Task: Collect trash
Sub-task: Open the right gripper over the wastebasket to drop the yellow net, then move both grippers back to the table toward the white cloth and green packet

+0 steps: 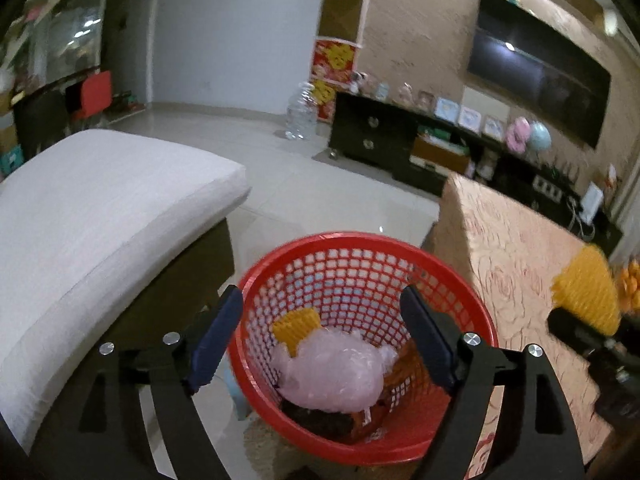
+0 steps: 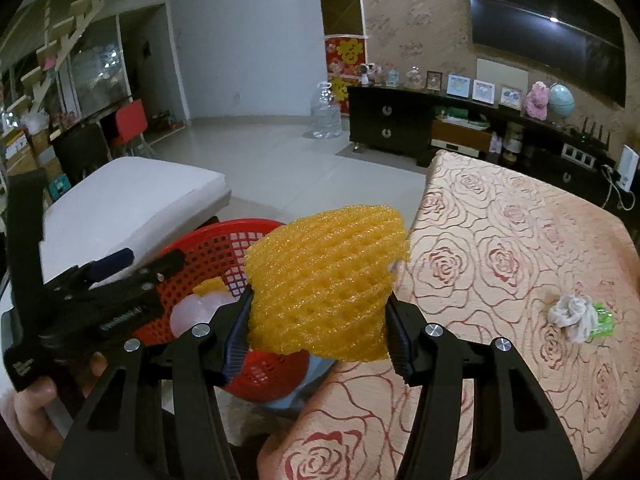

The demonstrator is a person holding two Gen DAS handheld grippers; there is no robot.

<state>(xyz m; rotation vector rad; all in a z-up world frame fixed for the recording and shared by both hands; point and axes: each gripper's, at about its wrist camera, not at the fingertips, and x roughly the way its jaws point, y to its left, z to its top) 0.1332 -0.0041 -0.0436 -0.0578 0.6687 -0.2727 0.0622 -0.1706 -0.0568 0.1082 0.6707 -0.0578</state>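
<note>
A red mesh basket (image 1: 448, 300) stands on the floor between a white cushion and a table. In it lie a pink plastic bag (image 1: 332, 376), a yellow foam net piece (image 1: 296, 328) and dark scraps. My left gripper (image 1: 320, 340) is open and empty above the basket. My right gripper (image 2: 318, 312) is shut on a yellow foam fruit net (image 2: 324, 280), held over the table edge beside the basket (image 2: 224, 248). The net also shows at the right of the left wrist view (image 1: 588, 292). A crumpled white tissue (image 2: 572, 312) with a green wrapper (image 2: 602, 320) lies on the table.
The table carries a rose-patterned cloth (image 2: 500, 264). A white cushioned seat (image 1: 100, 220) stands left of the basket. A dark TV cabinet (image 2: 400, 128) and a large water bottle (image 2: 326, 114) stand at the far wall across the tiled floor.
</note>
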